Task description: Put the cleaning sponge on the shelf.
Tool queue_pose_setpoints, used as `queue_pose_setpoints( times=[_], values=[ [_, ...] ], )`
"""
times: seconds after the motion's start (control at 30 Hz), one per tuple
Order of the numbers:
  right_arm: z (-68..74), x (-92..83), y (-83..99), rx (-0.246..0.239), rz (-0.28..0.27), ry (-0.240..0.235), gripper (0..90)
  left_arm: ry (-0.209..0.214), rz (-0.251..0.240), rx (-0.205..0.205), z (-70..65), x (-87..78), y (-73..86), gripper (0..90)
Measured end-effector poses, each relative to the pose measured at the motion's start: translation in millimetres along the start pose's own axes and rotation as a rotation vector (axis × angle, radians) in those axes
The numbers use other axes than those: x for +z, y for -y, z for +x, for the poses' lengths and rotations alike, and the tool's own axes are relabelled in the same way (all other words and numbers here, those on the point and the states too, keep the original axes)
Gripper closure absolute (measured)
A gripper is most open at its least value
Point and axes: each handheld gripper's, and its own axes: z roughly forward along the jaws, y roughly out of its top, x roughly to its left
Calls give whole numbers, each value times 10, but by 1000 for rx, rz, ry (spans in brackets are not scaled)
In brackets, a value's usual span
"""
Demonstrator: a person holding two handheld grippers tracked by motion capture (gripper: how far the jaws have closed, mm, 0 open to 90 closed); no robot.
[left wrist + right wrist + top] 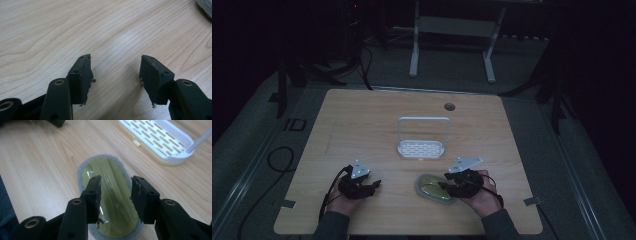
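I see the wooden bench [362, 125] in dim light from the high view, with my two hands coming in at its near edge. The left gripper [373, 185] sits low near the front left, well apart from everything else; in the left gripper view its jaws stand wide over bare wood with nothing between them, and a grey fuzzy edge [205, 7] shows at the top right corner, too little of it for me to say what it is. The right gripper [443, 187] is at the front right, directly over the sponge [428, 186], an oval yellow-green piece with a grey felt rim lying flat on the bench. In the right gripper view the right gripper [116, 187] has its jaws partly apart, hanging over the near half of the sponge [110, 172], one jaw to each side of the glossy ridge down its middle; I cannot tell whether the pads touch the surface, but they are not closed on it. Beyond the sponge, near the bench centre, stands the white rack [422, 148], a slotted tray with an upright loop handle; in the right gripper view the rack [160, 140] lies up and to the right, near the sponge but not touching it.
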Motion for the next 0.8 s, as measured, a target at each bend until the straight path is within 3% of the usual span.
queue_pose_setpoints(
  times=[0.4,0.8],
  values=[
    [-13,80,-130,-80,85,-17,609,2,-2,2,-1,4,0,426],
    [-15,139,-252,-124,167,-46,610,4,-3,3,-4,8,-2,418]
  ],
)
